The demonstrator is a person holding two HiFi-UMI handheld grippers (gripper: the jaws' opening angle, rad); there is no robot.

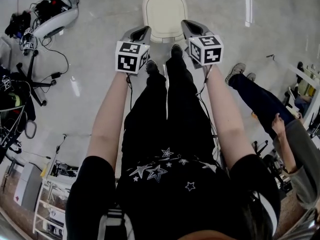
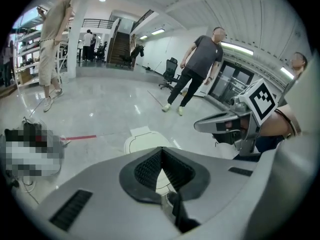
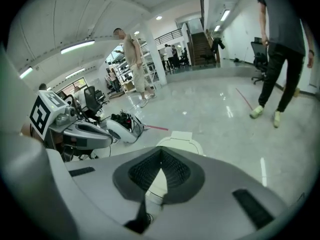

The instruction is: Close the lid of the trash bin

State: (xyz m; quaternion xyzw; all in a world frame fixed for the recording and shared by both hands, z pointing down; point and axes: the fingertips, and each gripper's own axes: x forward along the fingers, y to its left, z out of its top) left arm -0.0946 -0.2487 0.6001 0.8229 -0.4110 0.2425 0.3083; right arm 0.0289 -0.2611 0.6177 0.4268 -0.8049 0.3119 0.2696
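- Currently, the trash bin (image 1: 165,31) is seen in the upper centre of the head view, just above the person's two dark shoes (image 1: 176,50).
- Its lid (image 1: 164,10) is shown as a pale rounded rectangle. The long axis runs up and down the frame, and the hinge tab is at the top edge, on the far side from the person.
- The lid appears to lie flat on the bin; no raised edge can be made out in any view, so the closing is judged done or all but done.
- The left gripper (image 1: 146,30) is held at the lower-left corner of the bin and the right gripper (image 1: 186,25) at its lower-right corner, so the near end of the bin is flanked.
- Both are held above the lid, and no contact with it can be confirmed.
- The right gripper is placed a little higher in the frame and is judged slightly the nearer of the two.
- In the left gripper view the jaws of the left gripper (image 2: 161,150) are seen brought together at the tips with nothing held. The bin (image 2: 142,139) is seen ahead and below, just past them.
- In the right gripper view the right gripper (image 3: 161,152) is likewise closed at the tips and empty, with the bin (image 3: 182,145) directly beyond.
- If a final press were wanted, it would be made downward on the near end of the lid, farthest from the hinge.
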